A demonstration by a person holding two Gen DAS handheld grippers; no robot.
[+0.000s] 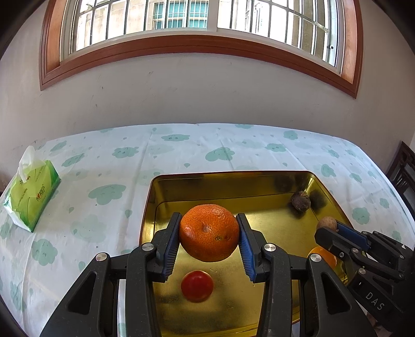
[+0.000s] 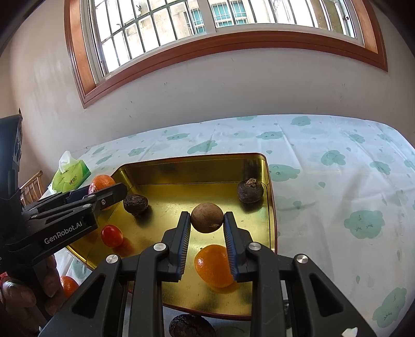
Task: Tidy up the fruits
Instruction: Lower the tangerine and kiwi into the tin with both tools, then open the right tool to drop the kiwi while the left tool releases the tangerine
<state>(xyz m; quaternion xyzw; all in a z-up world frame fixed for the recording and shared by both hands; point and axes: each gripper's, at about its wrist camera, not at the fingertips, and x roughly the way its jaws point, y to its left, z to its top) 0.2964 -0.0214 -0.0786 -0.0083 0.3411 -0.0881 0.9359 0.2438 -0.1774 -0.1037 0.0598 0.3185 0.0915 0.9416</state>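
- The table (image 1: 181, 145) carries a cloth printed with pale green clouds, and it reaches to the far wall under the window (image 1: 181, 15).
- The gold tray (image 2: 192, 168) sits in the middle of the cloth; its shiny floor holds most of the fruits.
- A green tissue pack (image 1: 31, 194) lies at the far left of the table, well apart from the tray.
- Your left gripper (image 1: 208, 233) pinches a big orange (image 1: 208, 232) between its blue pads and holds it above the tray floor.
- Your right gripper (image 2: 207, 219) pinches a small brown round fruit (image 2: 207, 217), also above the tray, on the right side.
- A smaller orange fruit (image 2: 214, 265) rests on the tray floor below the right gripper.
- A dark wrinkled fruit (image 2: 250, 191) sits in the far right corner of the tray, and another dark fruit (image 2: 135, 204) near the left wall.
- A red cherry tomato (image 1: 197, 285) lies on the near left part of the tray floor.
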